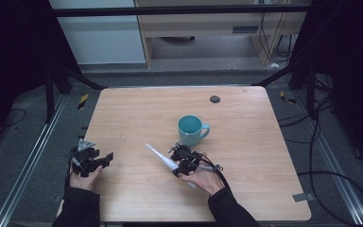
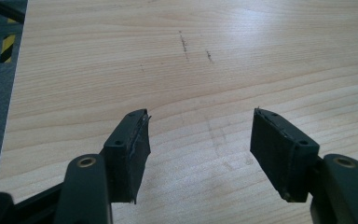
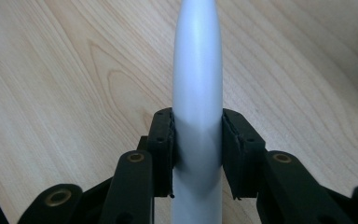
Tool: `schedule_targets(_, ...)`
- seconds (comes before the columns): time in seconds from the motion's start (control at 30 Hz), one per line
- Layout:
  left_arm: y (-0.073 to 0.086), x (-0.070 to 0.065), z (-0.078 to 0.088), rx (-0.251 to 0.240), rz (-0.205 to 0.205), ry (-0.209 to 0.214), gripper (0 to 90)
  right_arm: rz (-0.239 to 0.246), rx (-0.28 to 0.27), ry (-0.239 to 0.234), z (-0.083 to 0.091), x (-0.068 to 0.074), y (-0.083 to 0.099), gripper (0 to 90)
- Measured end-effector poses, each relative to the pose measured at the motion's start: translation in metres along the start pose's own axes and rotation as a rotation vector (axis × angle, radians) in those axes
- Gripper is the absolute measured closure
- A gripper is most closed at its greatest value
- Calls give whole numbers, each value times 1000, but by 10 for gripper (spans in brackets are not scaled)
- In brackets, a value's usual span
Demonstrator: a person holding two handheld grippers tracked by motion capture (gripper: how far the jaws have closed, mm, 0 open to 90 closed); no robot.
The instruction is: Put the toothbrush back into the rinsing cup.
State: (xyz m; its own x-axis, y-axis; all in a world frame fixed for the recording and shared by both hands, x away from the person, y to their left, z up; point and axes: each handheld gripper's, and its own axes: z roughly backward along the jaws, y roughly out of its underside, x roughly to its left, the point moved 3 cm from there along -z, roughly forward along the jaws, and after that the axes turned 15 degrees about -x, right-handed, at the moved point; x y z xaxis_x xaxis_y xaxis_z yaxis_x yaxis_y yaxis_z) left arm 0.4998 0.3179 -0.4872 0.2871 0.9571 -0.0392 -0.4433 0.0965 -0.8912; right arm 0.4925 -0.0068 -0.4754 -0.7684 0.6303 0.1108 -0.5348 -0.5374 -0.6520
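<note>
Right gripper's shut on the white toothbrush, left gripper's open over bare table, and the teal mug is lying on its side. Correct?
Not quite: the teal mug stands upright, its opening facing up in the high view. The rest holds. The right gripper is shut on the white toothbrush, as the right gripper view shows, and the left gripper is open over the bare table.

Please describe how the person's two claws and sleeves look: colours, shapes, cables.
Both claws are black. The left claw carries a grey three-cornered plate; its flat rectangular pads sit on arms with brass-coloured rivets. A black cable trails from the right claw. The sleeves are dark.
</note>
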Motion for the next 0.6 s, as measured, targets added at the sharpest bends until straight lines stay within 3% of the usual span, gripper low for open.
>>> schedule_targets(0.6, 0, 0, 1, -9, 3, 1, 373, -53, -359, -28, 38, -7, -13, 664)
